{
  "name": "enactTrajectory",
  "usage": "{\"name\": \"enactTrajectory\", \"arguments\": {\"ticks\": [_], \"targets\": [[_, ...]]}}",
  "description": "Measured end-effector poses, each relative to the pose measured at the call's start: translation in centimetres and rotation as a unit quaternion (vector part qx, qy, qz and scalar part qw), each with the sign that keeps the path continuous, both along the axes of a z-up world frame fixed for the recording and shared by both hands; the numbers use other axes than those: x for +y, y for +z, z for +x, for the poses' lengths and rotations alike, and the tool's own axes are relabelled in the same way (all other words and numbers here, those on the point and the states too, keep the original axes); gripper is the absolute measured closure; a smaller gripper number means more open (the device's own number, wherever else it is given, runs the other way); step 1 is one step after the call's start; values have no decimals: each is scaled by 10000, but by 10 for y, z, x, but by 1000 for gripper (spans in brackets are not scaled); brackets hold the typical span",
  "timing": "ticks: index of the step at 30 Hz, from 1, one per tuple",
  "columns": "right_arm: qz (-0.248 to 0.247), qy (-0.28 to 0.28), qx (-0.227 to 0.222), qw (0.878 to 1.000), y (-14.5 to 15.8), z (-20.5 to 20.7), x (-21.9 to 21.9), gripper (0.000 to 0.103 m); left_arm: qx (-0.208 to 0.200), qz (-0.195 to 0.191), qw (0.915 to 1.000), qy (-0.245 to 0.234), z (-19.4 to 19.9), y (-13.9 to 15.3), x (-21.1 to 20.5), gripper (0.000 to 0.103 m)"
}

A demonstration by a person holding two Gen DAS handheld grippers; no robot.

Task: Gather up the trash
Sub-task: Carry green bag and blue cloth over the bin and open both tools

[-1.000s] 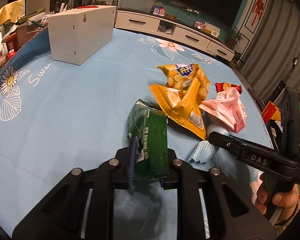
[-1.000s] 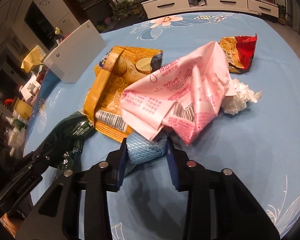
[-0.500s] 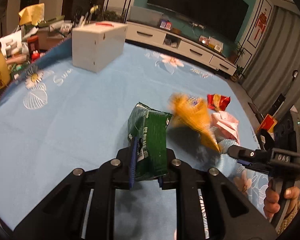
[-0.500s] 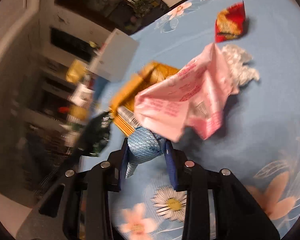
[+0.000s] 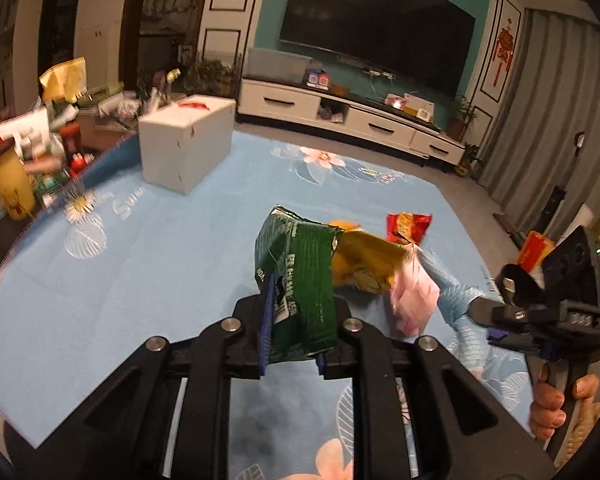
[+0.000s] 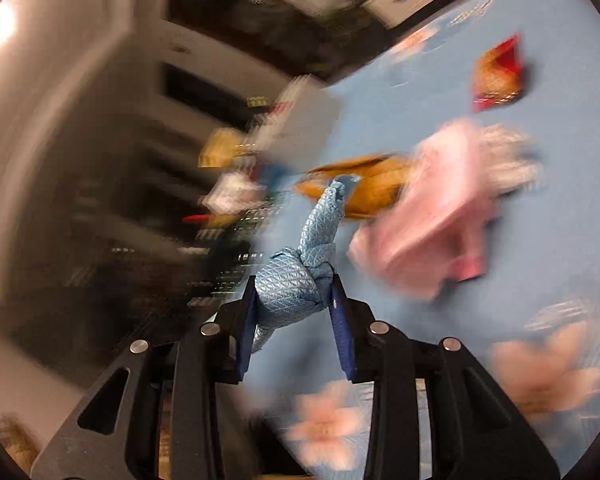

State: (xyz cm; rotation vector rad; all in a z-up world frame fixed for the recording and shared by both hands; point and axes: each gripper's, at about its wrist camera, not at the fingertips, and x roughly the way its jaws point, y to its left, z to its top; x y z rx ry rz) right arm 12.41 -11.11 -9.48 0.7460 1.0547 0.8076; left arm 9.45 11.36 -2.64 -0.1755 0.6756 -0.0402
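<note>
My left gripper (image 5: 291,322) is shut on a dark green snack wrapper (image 5: 300,280) and holds it above the blue tablecloth (image 5: 140,264). My right gripper (image 6: 294,314) is shut on a knotted light blue textured bag (image 6: 296,284), also lifted; it shows in the left wrist view (image 5: 456,304) at the right. On the cloth lie a yellow chip bag (image 5: 364,264), a pink wrapper (image 5: 414,296) and a red-yellow wrapper (image 5: 406,226). The right wrist view is blurred; it shows the pink wrapper (image 6: 436,216), the yellow bag (image 6: 368,192) and the red wrapper (image 6: 498,76).
A white box (image 5: 184,144) stands at the far left of the table. Cluttered shelves with bottles and a yellow jar (image 5: 12,180) lie beyond the left edge. A white TV cabinet (image 5: 348,116) stands behind. A white crumpled tissue (image 6: 512,152) lies by the pink wrapper.
Both grippers have risen from the table with their loads, the green wrapper in the left and the blue bag in the right. The right gripper is swinging, blurring its view.
</note>
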Motion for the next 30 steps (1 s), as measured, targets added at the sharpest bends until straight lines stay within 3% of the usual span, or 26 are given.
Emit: {"name": "enactTrajectory", "arguments": {"ticks": [2, 3, 10, 18, 30], "targets": [[633, 43, 254, 9977, -5, 1, -7, 68, -46, -43, 10000, 32, -2, 4, 2, 85], [645, -16, 153, 9978, -2, -2, -10, 68, -69, -77, 9999, 23, -3, 6, 2, 85], [331, -396, -276, 9983, 16, -16, -38, 68, -301, -193, 9991, -230, -12, 25, -10, 85], [-557, -1295, -644, 9879, 27, -43, -86, 68, -169, -97, 9952, -961, -9, 25, -69, 85], [-610, -2467, -661, 9649, 18, -76, -183, 68, 9, 36, 9781, -2082, 1, 20, -178, 84]]}}
